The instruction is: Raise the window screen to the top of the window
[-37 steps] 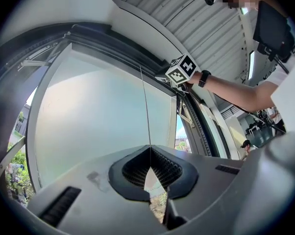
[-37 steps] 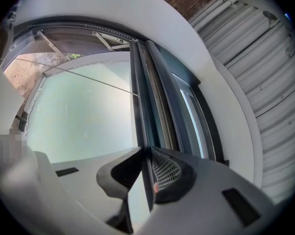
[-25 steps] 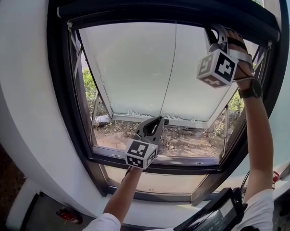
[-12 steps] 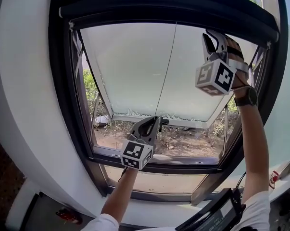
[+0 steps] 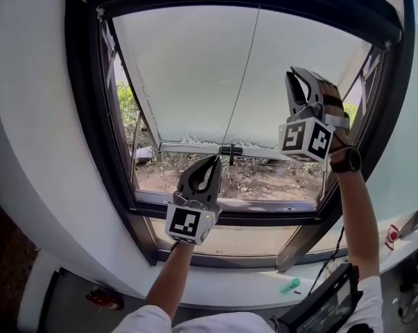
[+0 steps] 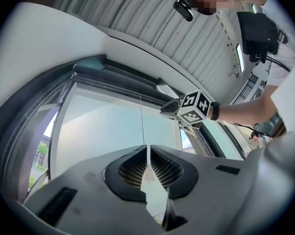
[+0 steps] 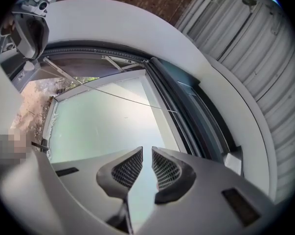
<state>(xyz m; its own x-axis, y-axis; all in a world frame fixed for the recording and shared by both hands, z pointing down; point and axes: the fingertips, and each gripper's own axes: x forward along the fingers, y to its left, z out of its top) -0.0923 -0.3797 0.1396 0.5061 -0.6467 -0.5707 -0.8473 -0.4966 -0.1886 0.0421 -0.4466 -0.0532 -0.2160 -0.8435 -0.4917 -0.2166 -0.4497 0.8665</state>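
Left hand-held gripper (image 5: 213, 159), lower centre: clenched, its jaws meeting on the thin cord (image 5: 242, 75). The cord runs from the tips straight up and slightly right, across the screen (image 5: 188, 68), to the top of the frame (image 5: 91, 116). Just beyond the tips lies the screen's bottom bar (image 5: 195, 146), with a small dark handle (image 5: 230, 151) just right of them.

Right hand-held gripper (image 5: 300, 73), higher and to the right: released, its jaws a narrow slit apart with nothing between them (only the pale screen shows through the gap). It points up at the screen's right part, well apart from the cord, which crosses the screen to its left. A watch (image 5: 346, 161) sits on the wrist behind it.

The screen fills the upper part of the window ahead of both hand-held grippers. Its bar stands about level with the left one's tips and below the right one's, well short of the frame's top. Under the bar, past the left hand-held gripper, a strip of glass shows bare ground (image 5: 264, 179) and plants outside.
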